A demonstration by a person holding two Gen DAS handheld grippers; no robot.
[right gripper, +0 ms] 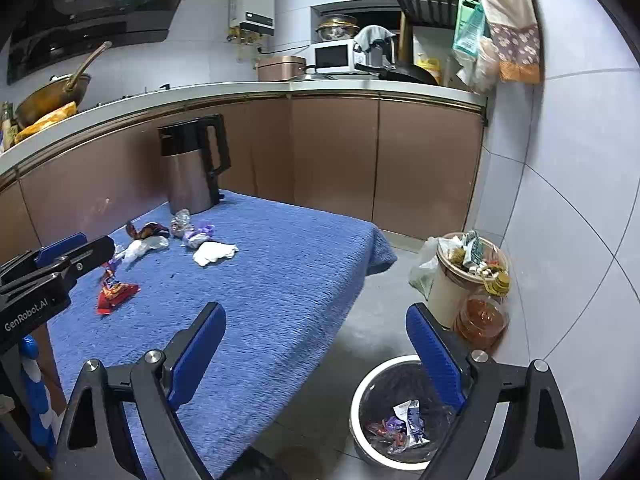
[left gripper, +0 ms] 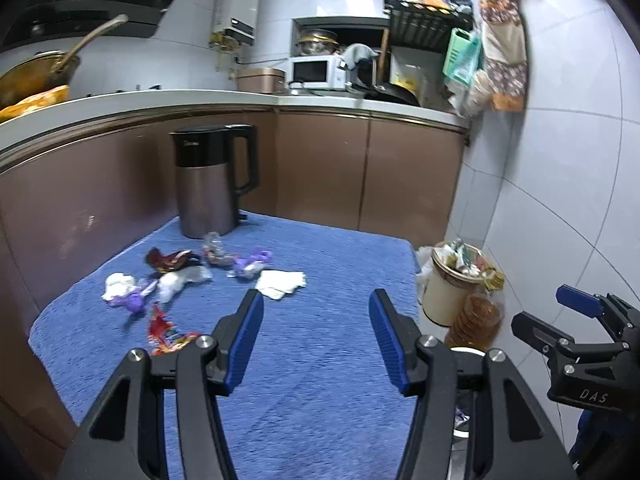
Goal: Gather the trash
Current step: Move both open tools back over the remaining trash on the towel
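Several wrappers and tissues lie on a blue cloth-covered table [left gripper: 320, 360]: a white tissue [left gripper: 281, 283], a purple wrapper [left gripper: 251, 261], a red snack bag [left gripper: 165, 330], a dark red wrapper [left gripper: 168, 260]. My left gripper [left gripper: 316, 306] is open and empty above the cloth, short of the tissue. My right gripper [right gripper: 316, 320] is open and empty, over the table's right edge and above a white-rimmed bin [right gripper: 394, 412] on the floor that holds wrappers. The tissue [right gripper: 214, 253] and red bag [right gripper: 114, 292] also show in the right wrist view.
A brown kettle [left gripper: 212, 180] stands at the table's far edge. A full beige bin [right gripper: 460, 276] and an amber jar [right gripper: 482, 320] stand on the floor by the tiled wall. Brown cabinets [right gripper: 360, 160] run behind.
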